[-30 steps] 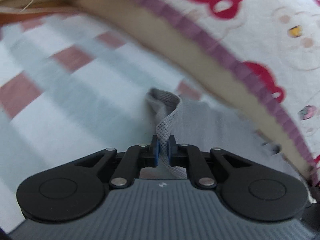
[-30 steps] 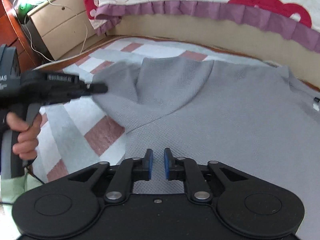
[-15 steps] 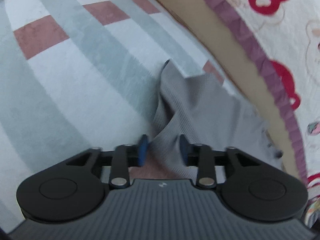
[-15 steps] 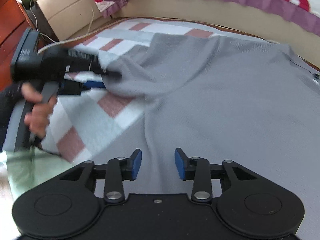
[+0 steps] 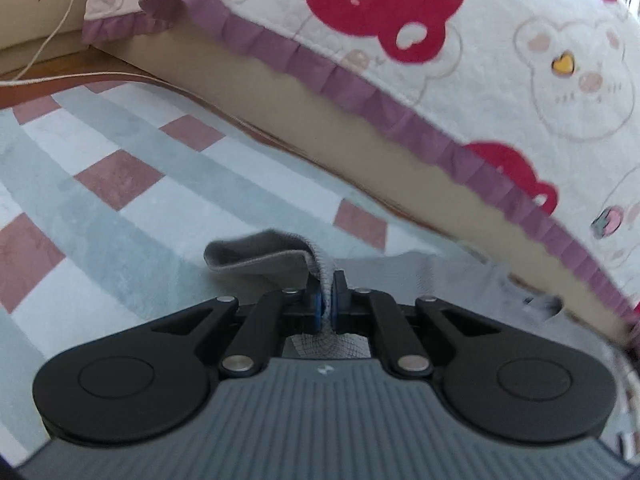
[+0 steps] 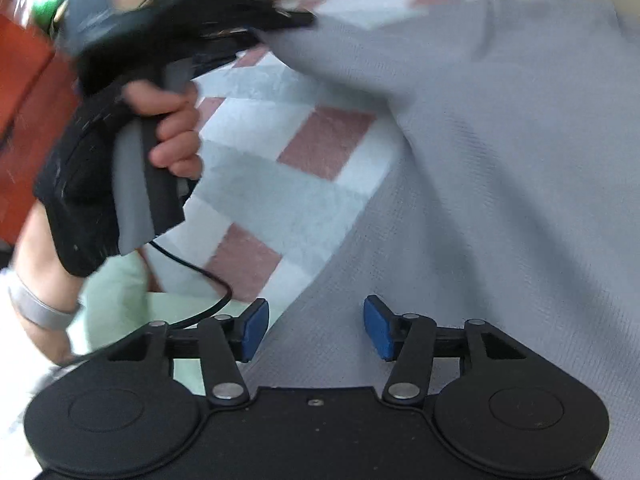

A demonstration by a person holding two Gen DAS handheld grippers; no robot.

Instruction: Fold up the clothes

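A grey knit garment (image 6: 500,168) lies spread on a checked mat (image 6: 280,216). My left gripper (image 5: 327,302) is shut on the garment's sleeve end (image 5: 260,254), which curls up and over to the left of the pads. In the right wrist view a hand (image 6: 172,128) holds that left gripper (image 6: 298,20) at the upper left, lifting the fabric there. My right gripper (image 6: 316,330) hovers over the garment's near left edge. Its jaws are opening, with grey fabric under the gap and neither pad pressing on it.
A quilt with red bears and a purple frill (image 5: 460,92) hangs over a beige bed base (image 5: 360,136) beyond the mat. A thin cable (image 5: 56,28) runs at the far left. A pale green cloth (image 6: 120,304) and a black cord (image 6: 208,280) lie near my right gripper.
My left gripper opened, then shut again on the sleeve end and lifted it a little. My right gripper spread its jaws wider and slid toward the garment's left edge.
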